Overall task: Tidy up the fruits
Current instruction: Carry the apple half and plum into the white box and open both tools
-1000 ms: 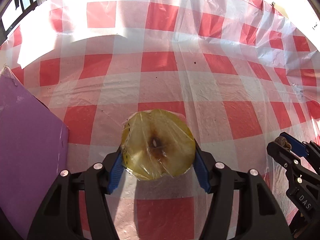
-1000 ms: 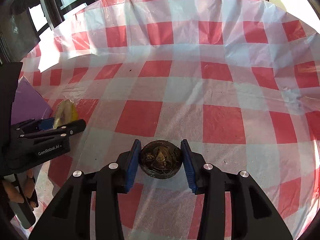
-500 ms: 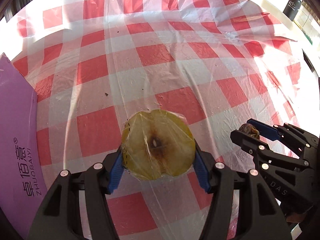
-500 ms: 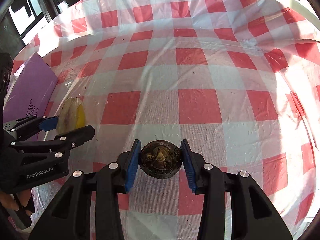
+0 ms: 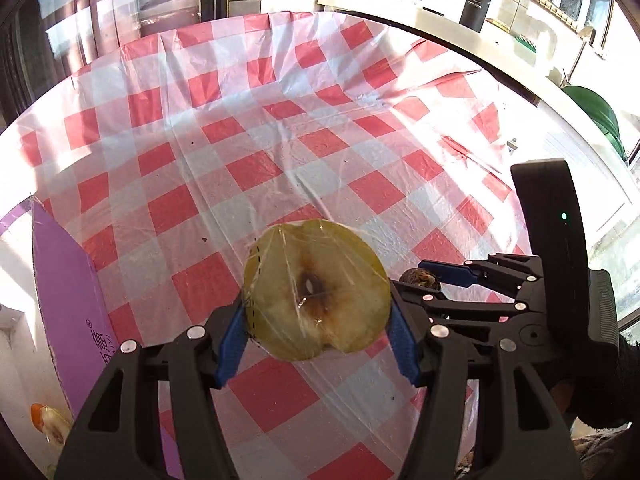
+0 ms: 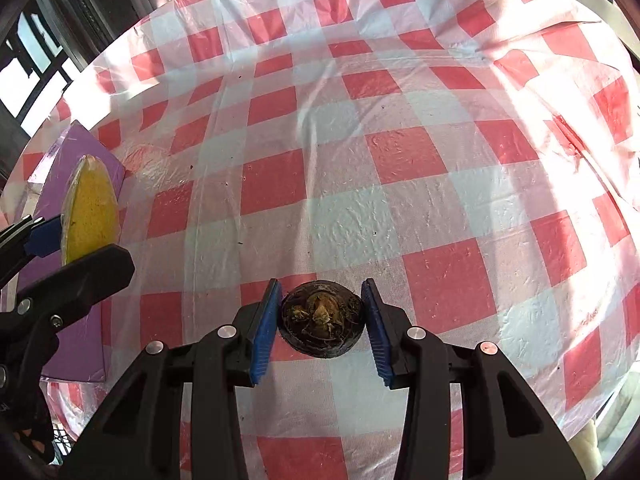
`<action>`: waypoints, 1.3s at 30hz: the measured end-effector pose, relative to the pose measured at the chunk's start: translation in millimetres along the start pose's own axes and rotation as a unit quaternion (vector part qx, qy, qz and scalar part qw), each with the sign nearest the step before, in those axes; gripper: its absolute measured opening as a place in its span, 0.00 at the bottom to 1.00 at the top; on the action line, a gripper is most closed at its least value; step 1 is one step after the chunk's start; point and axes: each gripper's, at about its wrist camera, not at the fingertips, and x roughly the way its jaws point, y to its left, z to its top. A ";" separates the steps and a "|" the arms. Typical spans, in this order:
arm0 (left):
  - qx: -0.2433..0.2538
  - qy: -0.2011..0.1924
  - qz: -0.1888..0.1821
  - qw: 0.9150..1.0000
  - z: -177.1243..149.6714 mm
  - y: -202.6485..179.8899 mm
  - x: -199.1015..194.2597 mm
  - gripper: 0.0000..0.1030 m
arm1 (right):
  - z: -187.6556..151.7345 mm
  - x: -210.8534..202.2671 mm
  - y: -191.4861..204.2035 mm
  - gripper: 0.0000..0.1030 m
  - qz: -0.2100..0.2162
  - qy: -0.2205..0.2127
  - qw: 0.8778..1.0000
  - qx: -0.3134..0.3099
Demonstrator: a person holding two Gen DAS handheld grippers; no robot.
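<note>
My left gripper (image 5: 316,328) is shut on a plastic-wrapped yellow apple half (image 5: 316,292), cut face toward the camera, held above the checked tablecloth. It shows edge-on in the right wrist view (image 6: 90,208). My right gripper (image 6: 320,326) is shut on a small dark round fruit (image 6: 320,320) with a dry brown top, also held above the cloth. In the left wrist view the right gripper (image 5: 436,276) sits close at the right, with the dark fruit (image 5: 422,278) between its blue pads.
A purple box (image 5: 68,304) lies at the left edge of the table, also in the right wrist view (image 6: 76,344). The red-and-white cloth (image 6: 360,160) is wrinkled at the far right. A counter with a black bottle (image 5: 476,0) stands beyond the table.
Both grippers have risen and tilted up with their fruits still held. The table's far edge and the room now show. The two grippers have come closer together.
</note>
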 end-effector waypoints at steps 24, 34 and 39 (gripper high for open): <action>-0.178 -0.072 0.113 0.975 -83.1 183.7 -131.0 0.59 | 0.0 -48.3 237.3 0.40 0.140 -0.075 0.957 -0.243; -0.246 -0.029 0.157 0.956 -116.9 239.4 -130.8 0.59 | -36.5 -17.4 309.4 0.40 0.156 -0.010 0.914 -0.373; -0.247 -0.014 0.163 0.955 -119.7 244.6 -125.2 0.59 | -51.5 -0.4 319.6 0.40 0.134 0.013 0.903 -0.407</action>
